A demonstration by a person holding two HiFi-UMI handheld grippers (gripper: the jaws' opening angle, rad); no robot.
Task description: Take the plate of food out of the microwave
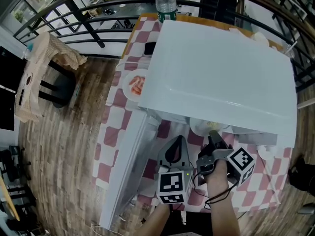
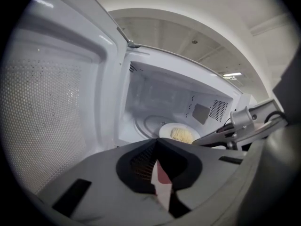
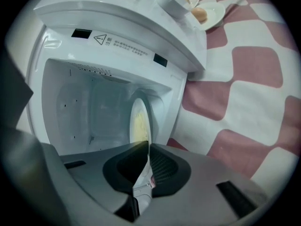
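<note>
**A:** Plate (image 2: 164, 130) first: where is it sitting?

**B:** It is lying just inside the mouth of the microwave (image 1: 221, 77). In the head view its near edge is peeking out at six o'clock, under the white top. Pale noodles (image 2: 181, 134) are lying in a heap on it.

**A:** Is anything gripping it?

**B:** The right gripper (image 3: 147, 143) is clamping its jaws on the plate's near rim. The rim is running straight between the two dark pads.

**A:** And the other one?

**B:** The left gripper (image 2: 157, 140) is hovering outside the opening, at nine o'clock from the right one. Its jaws are pressing together with nothing between them, and they are pointing into the cavity.

**A:** How is the door (image 1: 130, 166) standing?

**B:** It is hanging wide open at nine o'clock from the cavity.

**A:** What else is the worktop (image 1: 114, 112) carrying?

**B:** A small dish (image 1: 127, 90) of orange food is sitting at nine o'clock from the microwave. A bottle (image 1: 166, 1) is standing at twelve o'clock, behind it.
</note>
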